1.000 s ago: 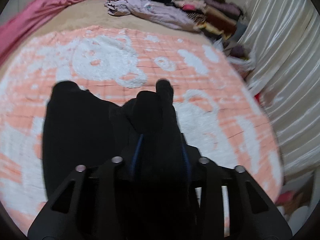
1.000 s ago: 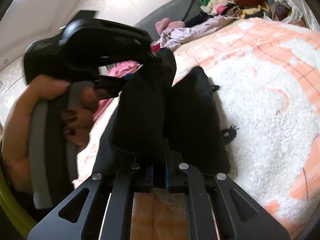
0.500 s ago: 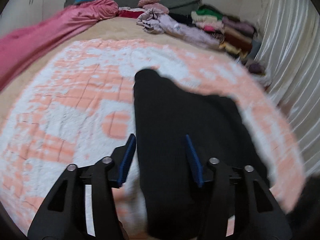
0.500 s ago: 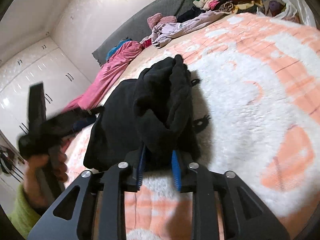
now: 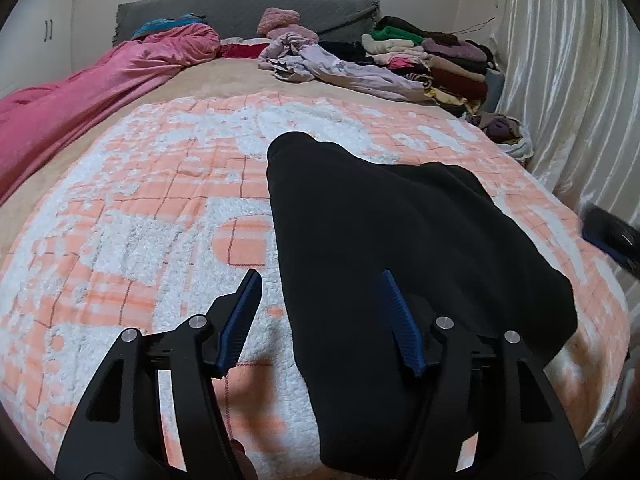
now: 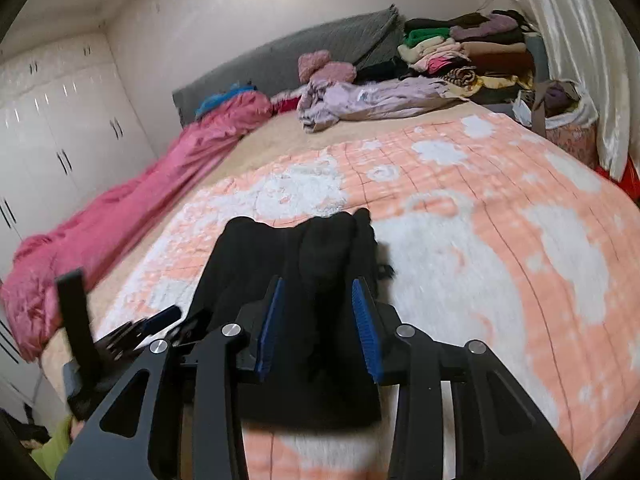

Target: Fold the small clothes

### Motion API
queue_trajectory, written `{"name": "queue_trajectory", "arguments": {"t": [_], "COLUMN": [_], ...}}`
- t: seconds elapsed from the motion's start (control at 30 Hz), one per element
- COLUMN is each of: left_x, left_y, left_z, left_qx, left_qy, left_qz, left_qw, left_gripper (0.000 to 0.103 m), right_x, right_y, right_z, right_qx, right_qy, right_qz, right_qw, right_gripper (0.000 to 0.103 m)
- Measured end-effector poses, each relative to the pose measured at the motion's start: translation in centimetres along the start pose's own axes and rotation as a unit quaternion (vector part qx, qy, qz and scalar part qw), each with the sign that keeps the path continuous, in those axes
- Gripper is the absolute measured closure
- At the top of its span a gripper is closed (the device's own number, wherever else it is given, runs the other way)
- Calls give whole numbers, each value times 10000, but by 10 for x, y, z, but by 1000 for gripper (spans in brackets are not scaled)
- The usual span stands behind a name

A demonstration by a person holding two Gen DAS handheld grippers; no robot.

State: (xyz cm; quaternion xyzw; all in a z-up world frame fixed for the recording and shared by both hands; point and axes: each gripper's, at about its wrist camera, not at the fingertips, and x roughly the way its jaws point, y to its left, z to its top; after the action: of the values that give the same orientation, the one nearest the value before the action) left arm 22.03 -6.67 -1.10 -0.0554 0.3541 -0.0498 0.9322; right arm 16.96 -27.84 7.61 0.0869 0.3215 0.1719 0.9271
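Observation:
A black garment (image 5: 380, 240) lies folded flat on the orange-and-white fleece blanket (image 5: 140, 220). My left gripper (image 5: 320, 274) hovers over its near left edge. The jaws are opening, and the blue pads stand clear of the cloth. In the right wrist view the same garment (image 6: 256, 264) spreads below my right gripper (image 6: 316, 282). Those jaws are also opening, with black cloth showing between the pads but not pinched. The left gripper (image 6: 168, 318) appears at the lower left of that view, held by a hand in a green sleeve (image 6: 52, 448).
A pink duvet (image 5: 80, 96) runs along the bed's left side. A lilac garment (image 5: 352, 76) and a stack of folded clothes (image 5: 432, 60) sit by the grey headboard (image 5: 240, 8). White curtains (image 5: 568, 80) hang on the right, and wardrobe doors (image 6: 48, 140) stand at the left.
Both grippers held the bunched black garment up a second ago. They have since let go, and it lies flat. The right gripper has lifted away, and the left has shifted to its left edge.

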Motion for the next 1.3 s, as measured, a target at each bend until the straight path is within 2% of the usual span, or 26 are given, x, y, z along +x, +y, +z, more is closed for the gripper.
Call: {"name": "queue_trajectory", "arguments": {"t": [0.07, 0.13, 0.3, 0.37, 0.53, 0.57, 0.6, 0.67, 0.77, 0.9, 0.97, 1.03, 1.2, 1.3], "left_x": [-2, -3, -3, -4, -4, -4, -4, -4, -4, -3, -2, -2, -1, 0], "left_y": [3, 4, 8, 9, 11, 11, 11, 11, 11, 11, 12, 13, 14, 15], "left_z": [-1, -2, -6, -6, -7, -7, -7, -8, -8, -9, -9, -9, -9, -10], "left_qx": [-19, -5, 10, 23, -11, 1, 18, 39, 28, 12, 6, -5, -29, -40], "left_qy": [-9, -35, -97, -108, -108, -111, -121, -130, -129, -120, -117, -120, -105, -103], "left_qz": [-110, -201, -360, -394, -449, -444, -431, -412, -429, -432, -427, -415, -439, -469], "left_qw": [9999, 9998, 9993, 9992, 9989, 9990, 9990, 9991, 9990, 9990, 9990, 9991, 9990, 9988], "left_gripper": [48, 48, 48, 48, 47, 47, 47, 47, 46, 45, 43, 40, 40, 39], "right_x": [17, 39, 91, 105, 139, 140, 140, 140, 132, 110, 96, 92, 118, 138], "right_y": [5, 6, -3, -6, -16, -17, -17, -15, -13, -8, 1, 6, 10, -2], "right_z": [12, 25, 50, 53, 46, 44, 42, 39, 38, 45, 51, 54, 44, 34], "right_qx": [-23, 0, -11, -25, 93, 117, 115, 83, -4, -91, -403, -631, -1137, -1087], "right_qy": [153, 364, 696, 862, 1375, 1384, 1385, 1389, 1219, 839, 544, 467, 705, 916], "right_qz": [-111, -45, -628, -781, -771, -782, -772, -653, -559, -318, -458, -639, -1162, -1263], "right_qw": [9998, 9993, 9956, 9932, 9875, 9872, 9873, 9881, 9910, 9959, 9967, 9949, 9842, 9817], "right_gripper": [68, 66, 66, 66, 66, 66, 73, 79, 94, 96, 96, 96, 96, 96]}}
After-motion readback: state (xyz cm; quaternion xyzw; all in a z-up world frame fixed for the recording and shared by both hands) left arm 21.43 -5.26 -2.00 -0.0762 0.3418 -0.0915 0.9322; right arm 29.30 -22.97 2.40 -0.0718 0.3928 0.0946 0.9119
